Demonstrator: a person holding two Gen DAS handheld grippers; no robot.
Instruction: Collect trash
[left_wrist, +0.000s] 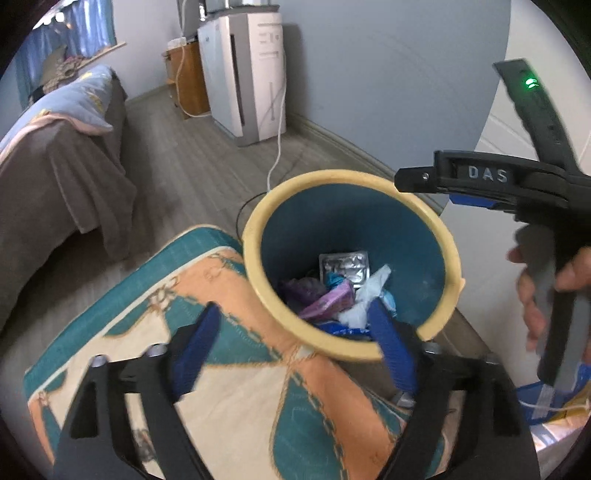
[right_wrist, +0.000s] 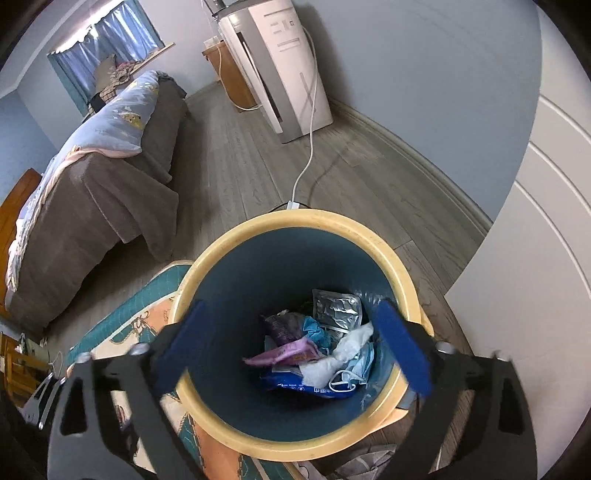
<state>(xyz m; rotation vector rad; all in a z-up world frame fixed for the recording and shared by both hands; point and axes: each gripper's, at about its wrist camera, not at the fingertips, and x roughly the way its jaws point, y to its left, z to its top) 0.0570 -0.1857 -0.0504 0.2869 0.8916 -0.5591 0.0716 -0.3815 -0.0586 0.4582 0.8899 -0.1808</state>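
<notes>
Nearest the left wrist camera, the left claw (left_wrist: 291, 339) has its two blue fingers spread wide apart with nothing between them; one finger lies over the patterned mat (left_wrist: 229, 387) and the other reaches across the near rim of the bin (left_wrist: 255, 236). In the right wrist view, the right claw (right_wrist: 291, 343) is likewise spread wide and empty, its fingers either side of the bin (right_wrist: 402, 280) mouth, looking straight down inside. From the left view the right claw's black body (left_wrist: 491, 181) hangs above the far right rim, held by the person's hand (left_wrist: 535, 291).

The bin is dark teal inside with a pale yellow rim, standing on the wooden floor (right_wrist: 240, 177) just beside the mat (right_wrist: 155, 321). The trash sits at its bottom: a silver foil pack (right_wrist: 338, 308) toward the back, a purple wrapper (right_wrist: 284, 352), white crumpled tissue (right_wrist: 325, 369), a light blue face mask (right_wrist: 360, 365) and a blue packet (right_wrist: 295, 387) nearest, all piled touching one another.

Beyond the bin a white cable (right_wrist: 310, 147) runs across the floor to a tall white appliance (right_wrist: 284, 62) against the grey wall. To the left stands a bed (right_wrist: 103, 192) with a brown cover and a light blue quilt (right_wrist: 110, 118), and behind it a window with blue curtains (right_wrist: 103, 37)
</notes>
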